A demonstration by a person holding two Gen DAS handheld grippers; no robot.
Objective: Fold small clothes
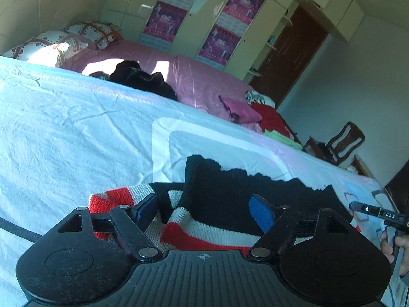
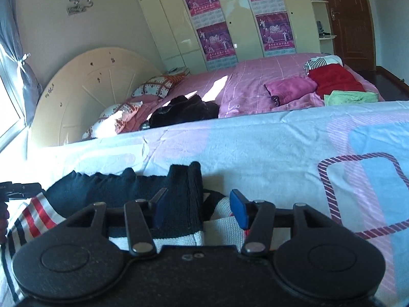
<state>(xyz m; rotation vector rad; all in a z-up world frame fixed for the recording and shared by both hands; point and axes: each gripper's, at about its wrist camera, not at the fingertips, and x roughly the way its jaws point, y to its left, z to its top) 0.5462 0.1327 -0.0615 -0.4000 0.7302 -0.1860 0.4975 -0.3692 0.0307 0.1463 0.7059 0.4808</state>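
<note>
While both grippers hang just over the small knitted sweater [image 1: 230,199], neither has hold of it: the left gripper [image 1: 204,212] stands with its jaws spread wide, the black body and the red-and-white striped band lying loose between and under its fingers [image 1: 262,212], and the right gripper [image 2: 200,208] is released too, a black ribbed cuff [image 2: 185,194] standing up between its fingers, close against the left pad and clear of the right one. The sweater lies on the pale sheet [image 1: 76,128], bunched rather than flat, with the black part rucked up ahead of both sets of fingertips.

My worry is the next pinch. If the right jaws close where they are, they will likely take only that upright cuff, so a lift would drag the sleeve out and leave the body behind. The left jaws sit across two layers, black over stripe; closing there may catch just the top layer, or the sheet beneath as well, and pull the bedding up with the garment. Knit this thick also slips off smooth pads when gripped near an edge, so the fold could land crooked
</note>
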